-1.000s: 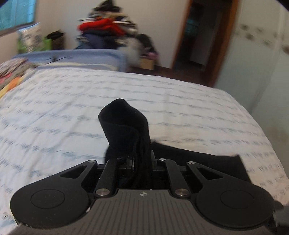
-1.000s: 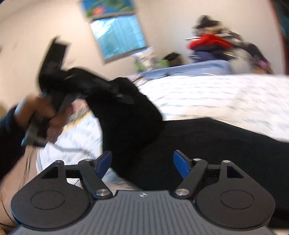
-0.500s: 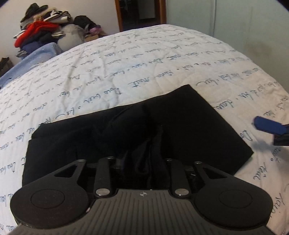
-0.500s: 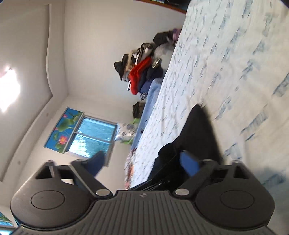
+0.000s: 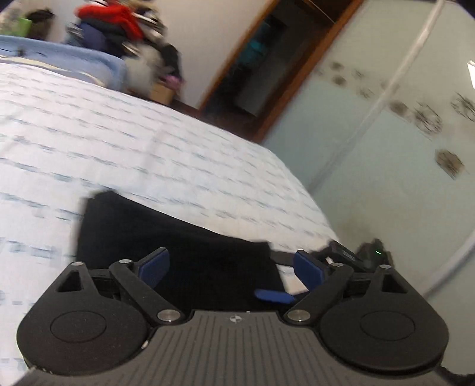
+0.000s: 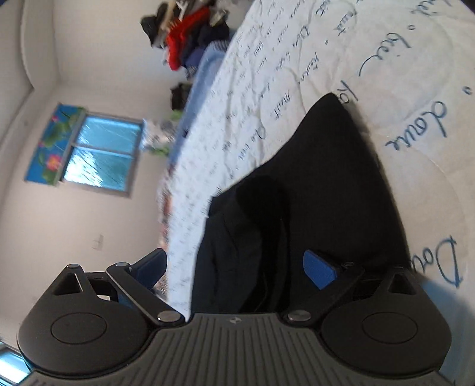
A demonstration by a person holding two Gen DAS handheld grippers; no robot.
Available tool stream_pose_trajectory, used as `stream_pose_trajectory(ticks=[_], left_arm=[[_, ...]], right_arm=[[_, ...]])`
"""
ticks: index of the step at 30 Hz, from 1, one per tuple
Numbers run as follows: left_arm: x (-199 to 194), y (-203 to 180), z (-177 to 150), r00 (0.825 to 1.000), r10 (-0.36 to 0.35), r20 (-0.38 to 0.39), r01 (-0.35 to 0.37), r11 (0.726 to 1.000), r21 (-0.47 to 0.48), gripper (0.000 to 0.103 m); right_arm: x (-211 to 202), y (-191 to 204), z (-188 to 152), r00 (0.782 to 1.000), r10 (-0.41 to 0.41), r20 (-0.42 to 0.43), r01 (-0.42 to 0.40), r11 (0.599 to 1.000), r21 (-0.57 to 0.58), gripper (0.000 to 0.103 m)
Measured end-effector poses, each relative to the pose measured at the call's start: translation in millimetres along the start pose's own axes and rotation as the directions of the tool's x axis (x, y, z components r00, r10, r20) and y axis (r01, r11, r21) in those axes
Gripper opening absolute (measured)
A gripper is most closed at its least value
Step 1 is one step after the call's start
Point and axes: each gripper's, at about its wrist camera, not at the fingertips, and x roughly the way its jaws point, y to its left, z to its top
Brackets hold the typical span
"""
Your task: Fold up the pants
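The black pants [image 5: 166, 237] lie folded in a flat bundle on the white bed sheet [image 5: 148, 154] printed with blue writing. My left gripper [image 5: 231, 268] is open and empty just above the near edge of the pants. Part of the right gripper [image 5: 344, 255] shows past it at the right. In the right wrist view, tilted sideways, the pants [image 6: 311, 193] lie right in front of my right gripper [image 6: 234, 268], which is open and empty with its jaws on either side of the fabric's near edge.
A pile of clothes [image 5: 112, 26] sits beyond the bed's far end, next to a doorway [image 5: 252, 65]. A pale wardrobe [image 5: 400, 133] stands along the bed's right side. A window [image 6: 101, 154] is on the wall.
My left gripper has opened and let go of the pants, which now lie folded on the bed. Both grippers have swung to new angles.
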Motion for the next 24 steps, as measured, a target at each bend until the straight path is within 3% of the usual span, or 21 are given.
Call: stream_pose_trajectory(ticks=[4,10,12,16,19,21,22,23,24], left_arm=[[0.3,29.5,-1.7,0.998,0.065,-0.003,-0.066,0.997,-0.040,0.092],[8.4,76.9,-7.9,0.998,0.039,-0.048,-0.047,0.982,-0.181,0.092],[6.4,79.8,-10.6,0.999,0.026,-0.048,-0.034,0.984,-0.174,0.092],[4.6,73.5,-21.3,0.998,-0.012,-0.056,0.005,0.992,-0.128,0.092],[6.1,65.3,-29.3,0.997,-0.009,-0.074,0.003,0.997,-0.082,0.092],[5.9,62.4,-33.0,0.997,0.007,-0.076,-0.012,0.998,-0.063,0.093],[5.5,61.8,-34.3,0.997,0.014,-0.077,-0.019,0.998,-0.063,0.096],[5.6,62.5,-34.8,0.997,0.018,-0.078,-0.023,0.997,-0.069,0.097],[5.8,63.6,-34.9,0.997,0.020,-0.078,-0.026,0.997,-0.077,0.097]], right_arm=[[7.5,14.2,0.8,0.994,-0.089,-0.065,0.087,0.995,-0.038,0.100],[30.1,40.7,-0.6,0.958,-0.228,-0.174,0.205,0.969,-0.140,0.103],[37.2,42.9,-4.7,0.953,-0.229,-0.196,0.206,0.969,-0.134,0.103],[52.0,43.5,-15.5,0.956,-0.115,-0.270,0.102,0.993,-0.063,0.103],[57.9,44.4,-21.0,0.965,-0.157,-0.211,0.138,0.985,-0.102,0.102],[61.7,50.6,-23.8,0.974,-0.159,-0.162,0.136,0.980,-0.145,0.090],[64.5,57.2,-26.6,0.972,-0.189,-0.141,0.157,0.966,-0.206,0.050],[68.5,62.1,-30.6,0.963,-0.235,-0.133,0.192,0.943,-0.270,0.018],[69.8,64.2,-33.9,0.959,-0.250,-0.133,0.200,0.931,-0.306,0.019]])
